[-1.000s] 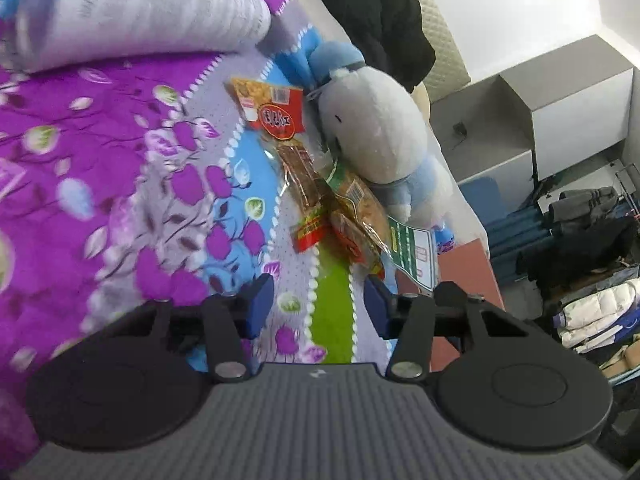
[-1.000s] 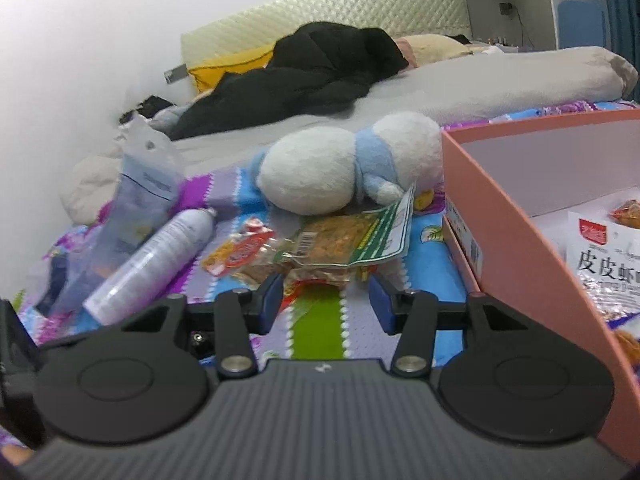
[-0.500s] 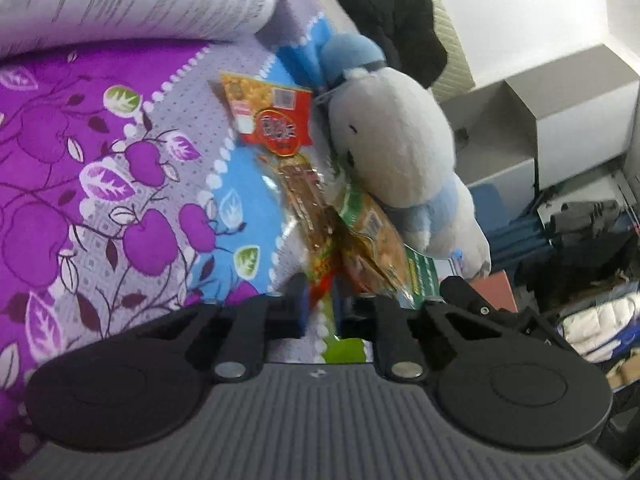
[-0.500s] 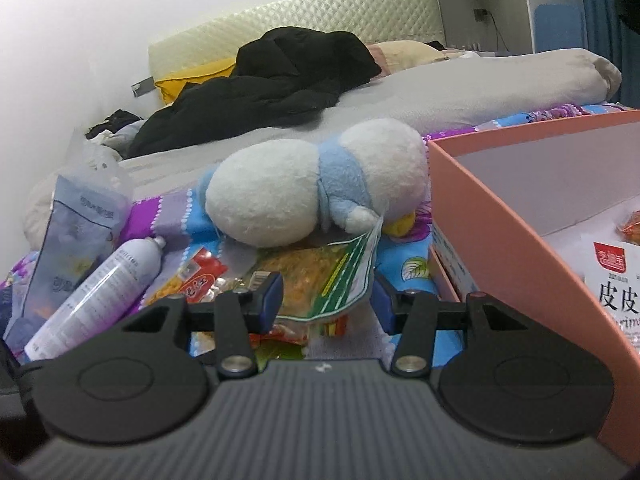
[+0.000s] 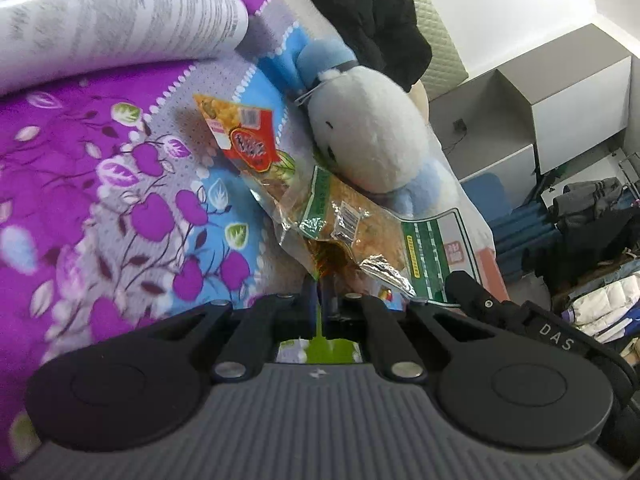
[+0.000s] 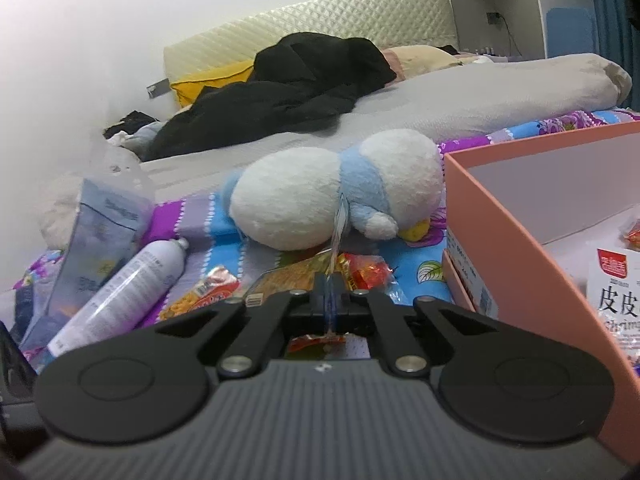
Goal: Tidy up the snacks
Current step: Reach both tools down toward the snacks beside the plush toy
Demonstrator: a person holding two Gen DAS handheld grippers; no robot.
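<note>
Several snack packets lie on the flowered bedspread beside a white and blue plush toy (image 5: 372, 148). My left gripper (image 5: 320, 292) is shut on the end of a clear brown snack packet (image 5: 316, 252). A red and orange packet (image 5: 244, 140) lies further up. A green-edged packet (image 5: 384, 236) rests against the toy. My right gripper (image 6: 331, 292) is shut on the edge of that green-edged packet (image 6: 338, 232), seen edge-on and standing upright. The pink box (image 6: 516, 236) at right holds a white shrimp snack bag (image 6: 616, 284).
A white spray can (image 6: 124, 280) and a pale blue pouch (image 6: 104, 232) lie at left. A black garment (image 6: 288, 88) and grey duvet (image 6: 480, 100) cover the bed behind. A small red packet (image 6: 364, 272) lies by the toy (image 6: 320, 196). Grey cabinets (image 5: 560, 100) stand beyond the bed.
Both grippers moved in on the snack pile and closed: the left on the brown packet's end, the right on the green-edged packet, which now stands on edge.
</note>
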